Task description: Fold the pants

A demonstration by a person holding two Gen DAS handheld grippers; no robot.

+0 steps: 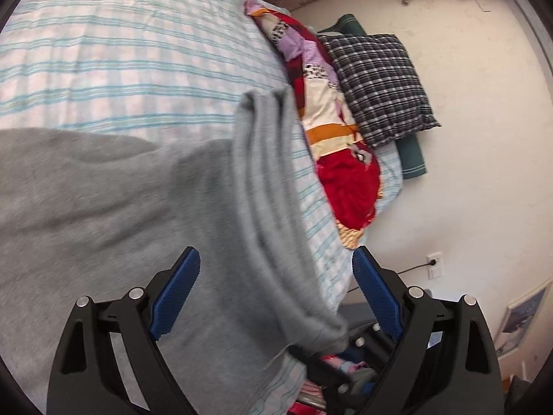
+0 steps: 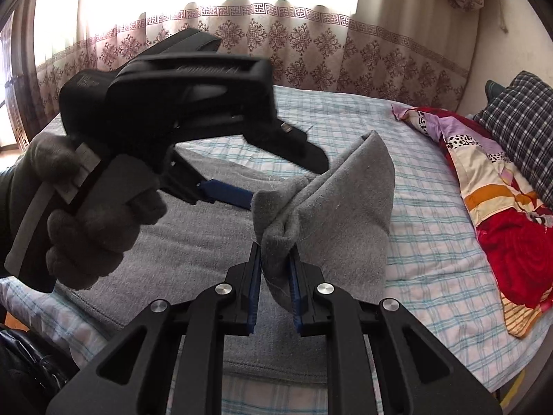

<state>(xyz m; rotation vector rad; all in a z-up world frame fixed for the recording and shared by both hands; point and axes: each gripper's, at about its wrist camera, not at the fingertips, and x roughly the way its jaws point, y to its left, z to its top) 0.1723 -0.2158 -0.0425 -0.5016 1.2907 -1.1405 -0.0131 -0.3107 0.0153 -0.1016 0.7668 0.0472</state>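
Grey pants (image 1: 114, 207) lie across the checked bed sheet (image 1: 103, 52). My left gripper (image 1: 276, 269) is open, its blue pads wide apart above the cloth, with a raised fold of the pants (image 1: 266, 186) running between them. In the right wrist view my right gripper (image 2: 274, 259) is shut on a bunched end of the pants (image 2: 331, 214) and holds it lifted off the bed. The left gripper's body (image 2: 166, 103) shows there at upper left, held by a gloved hand (image 2: 93, 228), one blue pad (image 2: 224, 192) reaching toward the lifted cloth.
A red, patterned quilt (image 2: 497, 214) and a dark plaid pillow (image 1: 380, 86) lie at the bed's head end. A patterned curtain (image 2: 276, 45) hangs behind the bed. The white wall (image 1: 484, 173) has a socket (image 1: 433, 263). The bed's edge is near me.
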